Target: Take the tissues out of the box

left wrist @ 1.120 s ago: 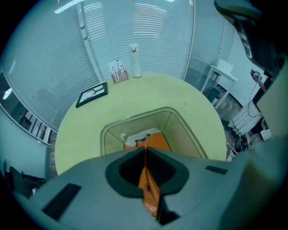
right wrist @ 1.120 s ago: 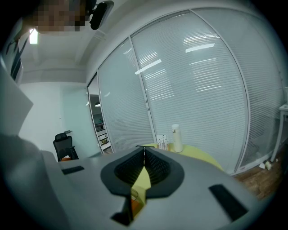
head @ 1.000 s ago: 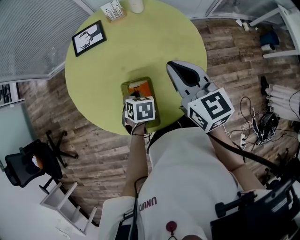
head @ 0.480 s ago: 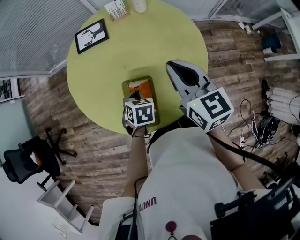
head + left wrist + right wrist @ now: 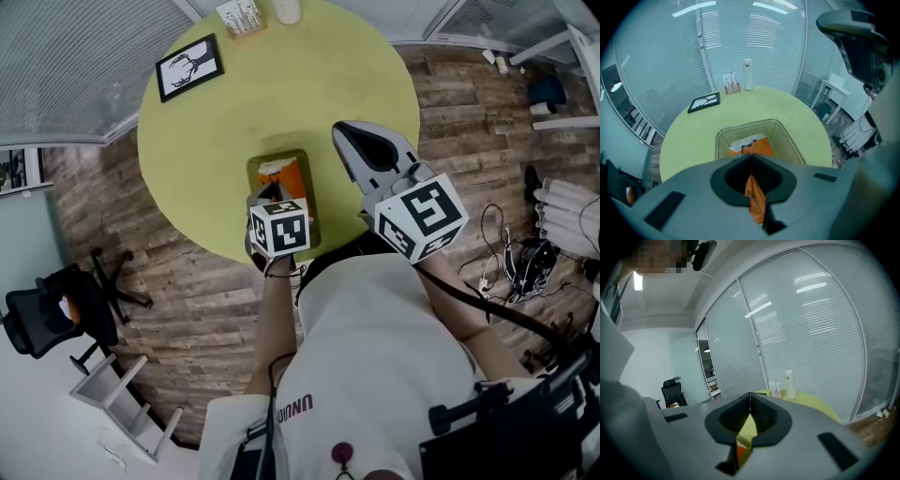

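Observation:
A clear box (image 5: 253,171) stands on the round yellow-green table (image 5: 356,66) near its front edge, with an orange tissue pack (image 5: 287,176) inside. My left gripper (image 5: 270,195) points steeply down over the box, its marker cube covering the box's near end. In the left gripper view the left gripper (image 5: 751,157) is shut on a flap of the orange tissue pack (image 5: 754,146), which still lies in the box (image 5: 719,140). My right gripper (image 5: 343,129) hovers right of the box, roughly level; the right gripper (image 5: 750,394) is shut with nothing in it.
At the table's far side stand a black picture frame (image 5: 190,67), a small card holder (image 5: 242,17) and a white bottle (image 5: 288,9). An office chair (image 5: 47,319) is on the wood floor at the left. Cables and white items lie at the right.
The left gripper's cube has drawn back very slightly toward the person over the box. The right gripper has kept still.

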The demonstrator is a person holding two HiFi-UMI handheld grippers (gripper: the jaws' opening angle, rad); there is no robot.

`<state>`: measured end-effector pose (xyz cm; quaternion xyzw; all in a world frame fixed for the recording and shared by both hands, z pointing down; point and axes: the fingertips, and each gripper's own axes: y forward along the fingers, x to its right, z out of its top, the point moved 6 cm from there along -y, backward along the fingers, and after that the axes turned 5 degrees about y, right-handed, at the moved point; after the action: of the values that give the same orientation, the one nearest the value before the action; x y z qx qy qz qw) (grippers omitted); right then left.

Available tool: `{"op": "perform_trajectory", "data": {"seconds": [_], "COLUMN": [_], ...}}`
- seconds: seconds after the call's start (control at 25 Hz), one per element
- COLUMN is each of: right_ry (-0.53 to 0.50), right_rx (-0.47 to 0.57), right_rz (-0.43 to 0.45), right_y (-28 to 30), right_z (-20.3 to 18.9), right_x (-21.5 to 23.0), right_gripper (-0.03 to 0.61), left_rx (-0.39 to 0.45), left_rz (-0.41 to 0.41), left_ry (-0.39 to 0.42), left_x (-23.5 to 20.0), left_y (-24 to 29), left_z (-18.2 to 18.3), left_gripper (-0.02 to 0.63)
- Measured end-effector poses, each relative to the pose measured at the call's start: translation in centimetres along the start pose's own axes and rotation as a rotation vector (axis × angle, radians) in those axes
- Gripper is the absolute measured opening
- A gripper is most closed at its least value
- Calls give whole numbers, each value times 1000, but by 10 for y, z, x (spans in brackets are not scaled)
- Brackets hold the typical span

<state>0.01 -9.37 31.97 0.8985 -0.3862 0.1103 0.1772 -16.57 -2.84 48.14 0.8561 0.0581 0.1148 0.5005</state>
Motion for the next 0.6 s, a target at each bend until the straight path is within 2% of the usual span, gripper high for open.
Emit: {"op": "perform_trajectory", "data": {"seconds": [0.6], "right_ry": [-11], "right_rx": [4], "right_rz": [24], "right_y": [4], "right_z": [2], "right_x": [-3], "right_gripper": [20], "left_rx": [51], "left_rz": [16], "left_ry": [-22], "left_x": [-8], "left_y": [-16], "left_z": [5], "left_gripper": [15]}}
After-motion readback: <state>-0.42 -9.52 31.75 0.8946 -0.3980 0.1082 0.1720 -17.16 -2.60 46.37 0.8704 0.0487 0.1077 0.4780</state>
